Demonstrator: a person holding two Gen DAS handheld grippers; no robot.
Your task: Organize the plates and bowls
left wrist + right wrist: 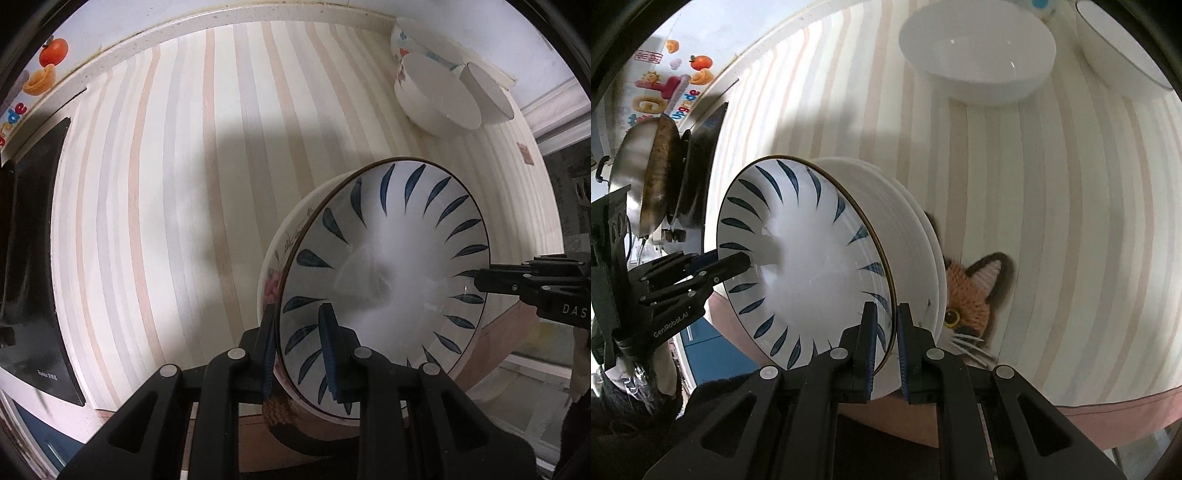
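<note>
- The left gripper (301,347) is clamped on the near rim of the blue-leaf plate (388,266), which tops a stack of plates (916,236) held over the striped tablecloth (166,184).
- The right gripper (886,347) pinches the stack's opposite rim.
- A fox-face mat (975,295) lies just behind the stack.
- Farther back, well apart from the stack, white bowls (428,96) sit near the table's far edge.
- A wok (646,177) stands off the table's side.

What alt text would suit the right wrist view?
Two tools, right and left, grip opposite rims of a stack of dishes topped by a blue-leaf plate, above a striped tablecloth. White bowls sit behind.
</note>
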